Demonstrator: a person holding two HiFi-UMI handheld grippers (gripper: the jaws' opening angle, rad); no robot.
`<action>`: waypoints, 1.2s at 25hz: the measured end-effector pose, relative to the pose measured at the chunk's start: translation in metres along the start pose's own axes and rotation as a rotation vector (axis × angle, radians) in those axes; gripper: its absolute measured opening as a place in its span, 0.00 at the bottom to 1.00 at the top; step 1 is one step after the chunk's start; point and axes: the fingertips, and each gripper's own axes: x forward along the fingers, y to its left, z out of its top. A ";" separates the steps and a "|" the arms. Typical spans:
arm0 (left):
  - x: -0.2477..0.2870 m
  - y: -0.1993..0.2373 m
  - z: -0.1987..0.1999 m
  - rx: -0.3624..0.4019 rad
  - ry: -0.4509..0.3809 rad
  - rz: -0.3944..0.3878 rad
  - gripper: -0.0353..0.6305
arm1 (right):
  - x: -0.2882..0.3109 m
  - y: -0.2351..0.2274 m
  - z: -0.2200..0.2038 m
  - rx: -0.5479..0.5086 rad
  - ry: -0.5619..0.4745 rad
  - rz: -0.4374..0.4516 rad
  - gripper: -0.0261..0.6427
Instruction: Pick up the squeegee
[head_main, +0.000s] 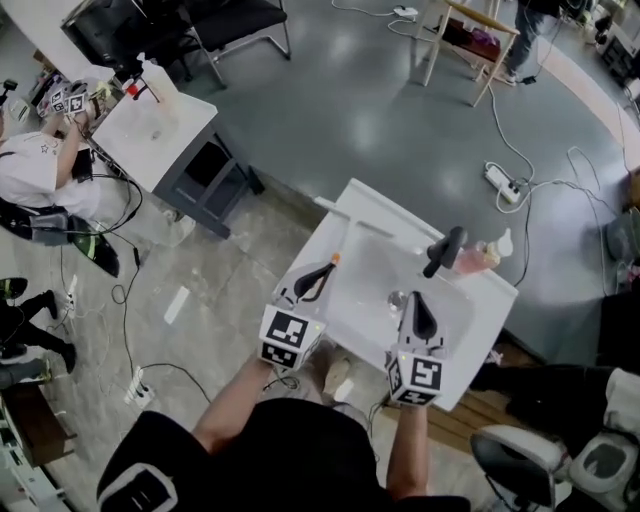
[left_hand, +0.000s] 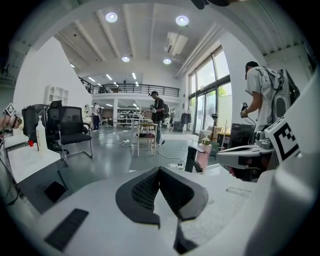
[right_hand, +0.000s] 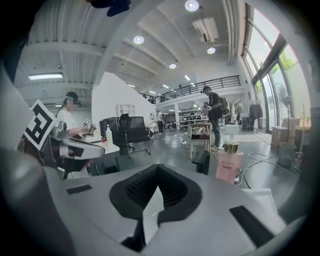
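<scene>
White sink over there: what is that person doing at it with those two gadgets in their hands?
A person stands at the white sink holding a two-jaw gripper in each hand. The left gripper and the right gripper both point into the basin, jaws shut, with nothing in them. A black faucet and a pink bottle stand at the far side. A slim pale bar on the far-left rim may be the squeegee; nothing has been picked up yet.

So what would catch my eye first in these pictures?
Two marker-cubed tools, the left tongs and the right tongs, hang shut and empty over the near side of a white sink. A black tap and a pink bottle stand at its far edge. At top left, another person sits at a white table.
</scene>
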 end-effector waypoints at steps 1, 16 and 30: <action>0.005 0.004 -0.004 -0.005 0.009 -0.003 0.06 | 0.006 0.001 -0.003 0.004 0.010 -0.001 0.03; 0.071 0.039 -0.063 -0.039 0.143 -0.052 0.06 | 0.072 0.000 -0.066 0.071 0.145 -0.017 0.03; 0.125 0.063 -0.111 -0.062 0.322 -0.005 0.21 | 0.097 0.005 -0.083 0.095 0.191 -0.015 0.03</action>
